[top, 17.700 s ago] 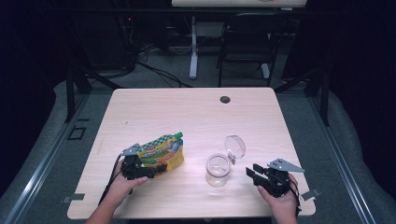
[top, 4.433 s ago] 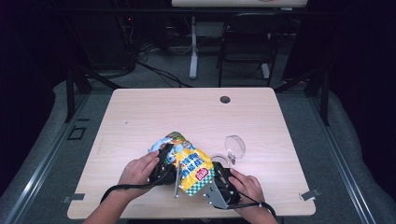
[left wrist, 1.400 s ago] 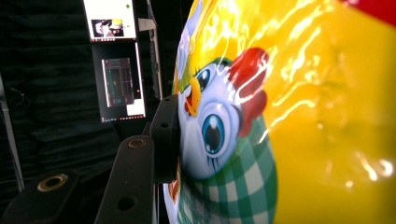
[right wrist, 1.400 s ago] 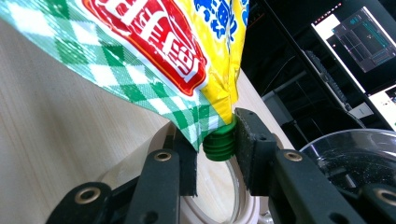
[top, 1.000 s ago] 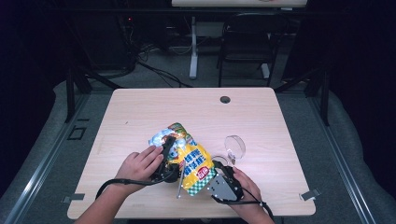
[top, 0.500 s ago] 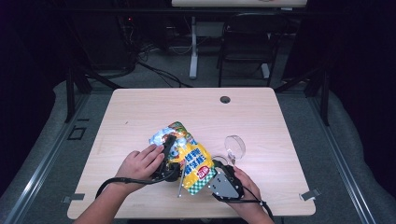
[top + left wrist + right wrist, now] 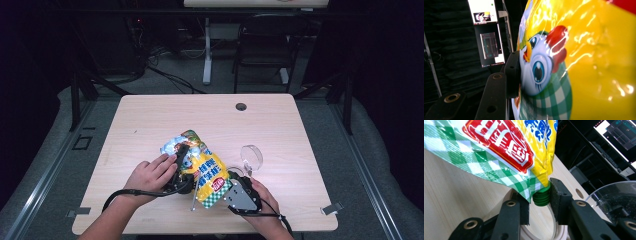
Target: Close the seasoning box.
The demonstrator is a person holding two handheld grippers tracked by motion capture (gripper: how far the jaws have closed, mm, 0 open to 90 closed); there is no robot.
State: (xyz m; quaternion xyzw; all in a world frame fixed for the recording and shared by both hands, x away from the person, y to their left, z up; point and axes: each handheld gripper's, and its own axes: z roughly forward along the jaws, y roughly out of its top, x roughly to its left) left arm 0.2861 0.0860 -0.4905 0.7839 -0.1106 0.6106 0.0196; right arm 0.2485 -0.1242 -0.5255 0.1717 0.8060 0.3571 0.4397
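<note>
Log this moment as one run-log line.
left gripper: shut on pouch body | right gripper: jaws around green spout | jar: under spout | lid: on table

— We look from high above our own table edge, forward and down on the table (image 7: 150,115).
— And our 2 gripper views sit very close to the pouch (image 7: 586,62) — all 3 views share it.

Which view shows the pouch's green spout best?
The right gripper view: the green spout sits close up between the right gripper jaws, over the jar mouth. The other two views show the pouch, no clear spout.
</note>
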